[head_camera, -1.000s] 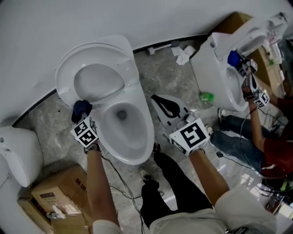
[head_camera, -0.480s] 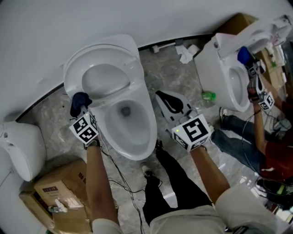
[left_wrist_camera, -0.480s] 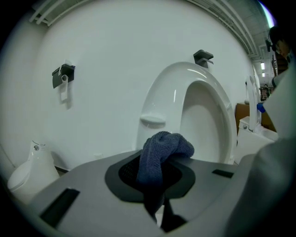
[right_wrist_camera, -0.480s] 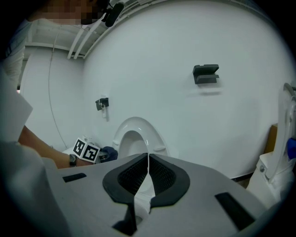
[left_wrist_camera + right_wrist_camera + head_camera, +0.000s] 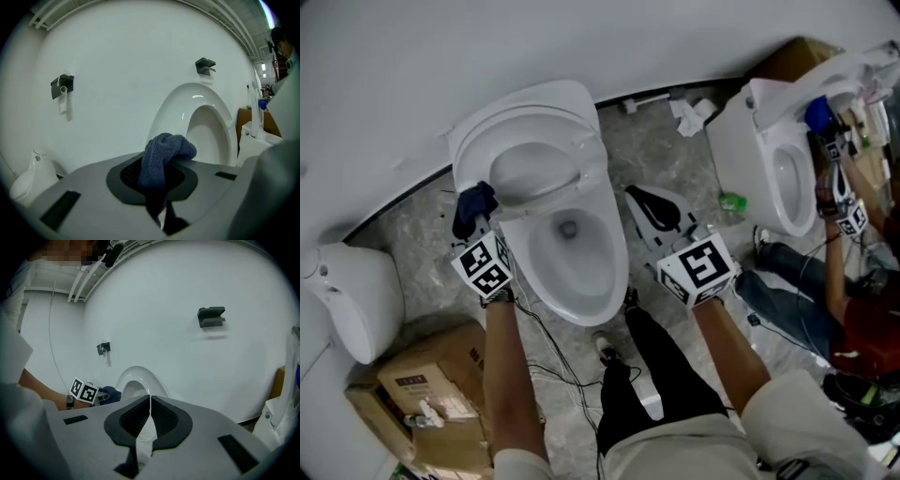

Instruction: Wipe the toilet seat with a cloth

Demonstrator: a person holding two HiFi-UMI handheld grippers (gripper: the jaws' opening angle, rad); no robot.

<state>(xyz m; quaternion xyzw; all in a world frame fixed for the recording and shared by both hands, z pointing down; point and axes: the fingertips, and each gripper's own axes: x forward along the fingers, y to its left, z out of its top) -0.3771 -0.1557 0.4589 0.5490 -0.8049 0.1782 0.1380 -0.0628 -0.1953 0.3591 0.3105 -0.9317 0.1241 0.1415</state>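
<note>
A white toilet (image 5: 581, 281) stands in the middle of the head view, its seat and lid (image 5: 525, 131) raised against the wall. My left gripper (image 5: 476, 220) is shut on a dark blue cloth (image 5: 474, 206), which hangs by the left side of the raised seat, close to the hinge. In the left gripper view the cloth (image 5: 164, 157) bulges from between the jaws, with the raised seat (image 5: 206, 126) behind it. My right gripper (image 5: 636, 200) hovers right of the bowl, shut and empty. In the right gripper view its jaws (image 5: 150, 399) meet edge to edge.
A second toilet (image 5: 741, 159) stands at the right, where another person's arm (image 5: 832, 262) works with grippers and a blue cloth (image 5: 818, 114). A cardboard box (image 5: 422, 384) and a white fixture (image 5: 356, 291) sit at lower left. Crumpled paper (image 5: 694, 114), a green object (image 5: 729, 201) and cables lie on the floor.
My left gripper has lifted with the cloth alongside the raised seat. The right gripper has risen slightly and stays shut. The head view has shifted a little.
</note>
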